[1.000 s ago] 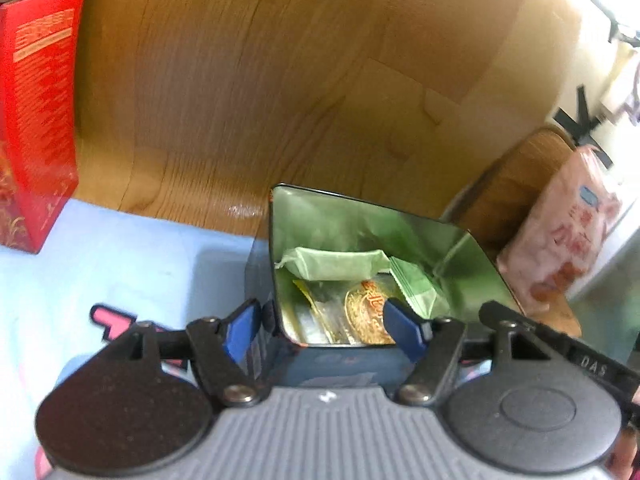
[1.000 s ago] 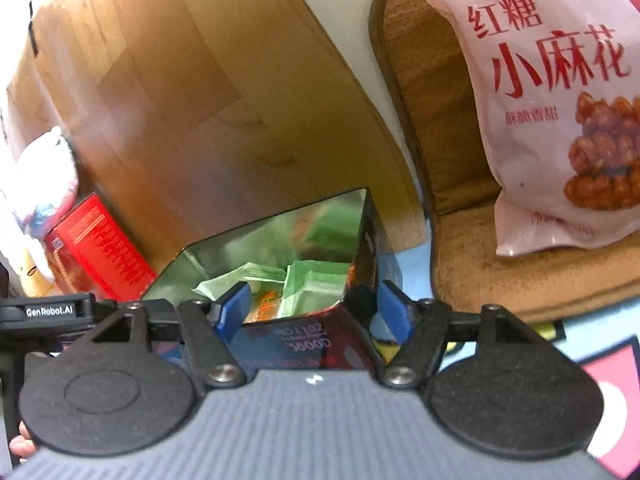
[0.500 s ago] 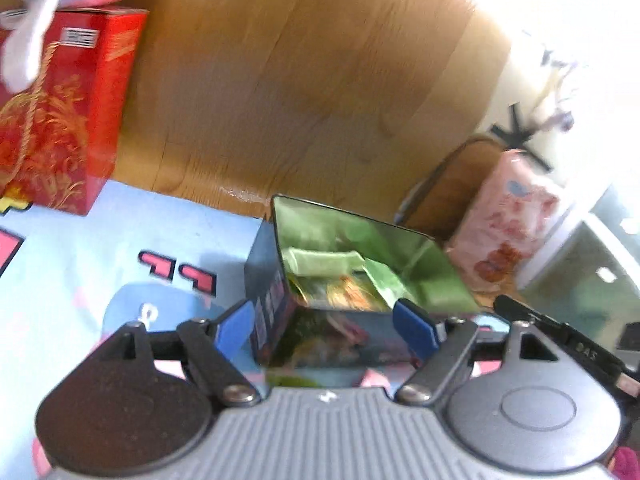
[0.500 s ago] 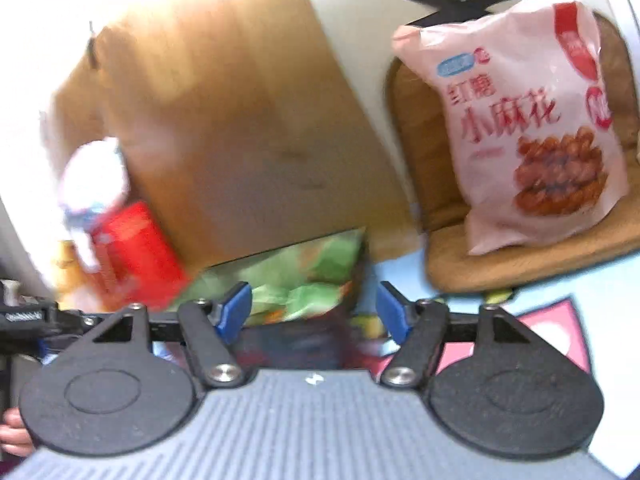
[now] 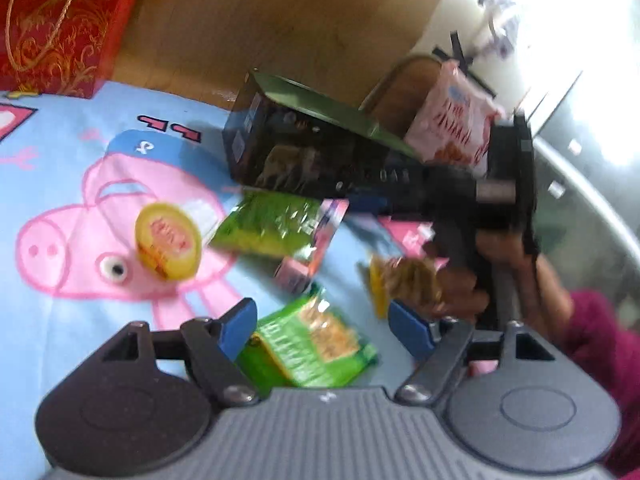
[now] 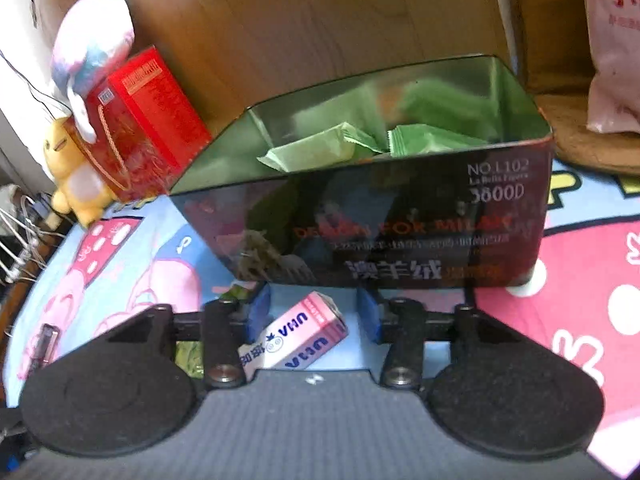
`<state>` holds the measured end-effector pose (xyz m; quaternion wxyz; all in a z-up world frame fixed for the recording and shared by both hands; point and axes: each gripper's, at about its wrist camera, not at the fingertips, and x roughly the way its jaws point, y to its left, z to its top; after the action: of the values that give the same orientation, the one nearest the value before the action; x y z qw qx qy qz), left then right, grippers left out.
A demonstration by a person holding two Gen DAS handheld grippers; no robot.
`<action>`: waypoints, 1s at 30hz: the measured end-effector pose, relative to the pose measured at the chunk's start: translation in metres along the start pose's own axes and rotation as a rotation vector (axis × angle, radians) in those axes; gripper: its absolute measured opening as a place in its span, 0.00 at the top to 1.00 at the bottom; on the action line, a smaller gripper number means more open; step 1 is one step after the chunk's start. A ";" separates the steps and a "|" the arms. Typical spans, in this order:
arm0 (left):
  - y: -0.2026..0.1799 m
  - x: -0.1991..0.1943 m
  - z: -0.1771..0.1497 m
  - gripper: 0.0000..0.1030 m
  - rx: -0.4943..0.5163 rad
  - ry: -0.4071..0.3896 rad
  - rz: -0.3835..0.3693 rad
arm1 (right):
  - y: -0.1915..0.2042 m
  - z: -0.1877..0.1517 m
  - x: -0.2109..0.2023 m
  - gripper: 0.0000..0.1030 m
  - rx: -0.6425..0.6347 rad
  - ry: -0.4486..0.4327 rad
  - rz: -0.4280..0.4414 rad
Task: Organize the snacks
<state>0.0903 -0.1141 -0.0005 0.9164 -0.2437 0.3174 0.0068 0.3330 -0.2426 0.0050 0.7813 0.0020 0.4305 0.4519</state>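
My right tongs (image 6: pixel 312 316) gape apart around the pink candy box (image 6: pixel 294 340) just short of the open tin (image 6: pixel 384 216), my left tongs (image 5: pixel 322 322) spread empty over a green packet (image 5: pixel 308 344), so I should centre, then clamp squarely

A glossy metal tin (image 6: pixel 400 232) with mirror-like inner walls holds matt green wrappers (image 6: pixel 320 148), near a wood-grain panel (image 6: pixel 320 20).

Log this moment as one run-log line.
left gripper: open, above green snack packet | right gripper: open, around pink box | tin: holds green packets | loose snacks on mat
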 end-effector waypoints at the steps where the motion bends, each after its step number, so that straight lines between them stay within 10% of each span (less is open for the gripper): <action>1: -0.002 0.001 -0.004 0.29 0.026 0.008 0.034 | 0.005 -0.005 -0.003 0.69 -0.021 0.002 -0.001; 10: 0.009 -0.018 -0.019 0.29 0.081 -0.057 0.182 | 0.020 -0.081 -0.062 0.81 -0.143 0.007 0.035; 14: 0.016 -0.018 -0.014 0.31 0.085 -0.083 0.379 | 0.045 -0.117 -0.086 0.78 -0.294 -0.069 0.016; 23: 0.008 -0.051 -0.008 0.30 -0.030 -0.106 0.115 | 0.068 -0.140 -0.120 0.46 -0.374 -0.173 0.144; 30: -0.019 -0.025 0.013 0.27 0.038 -0.086 0.021 | 0.069 -0.148 -0.092 0.71 -0.478 -0.042 0.087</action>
<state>0.0813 -0.1219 0.0314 0.9335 -0.2225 0.2804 0.0207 0.1640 -0.3240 0.0006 0.7482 -0.1548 0.2944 0.5740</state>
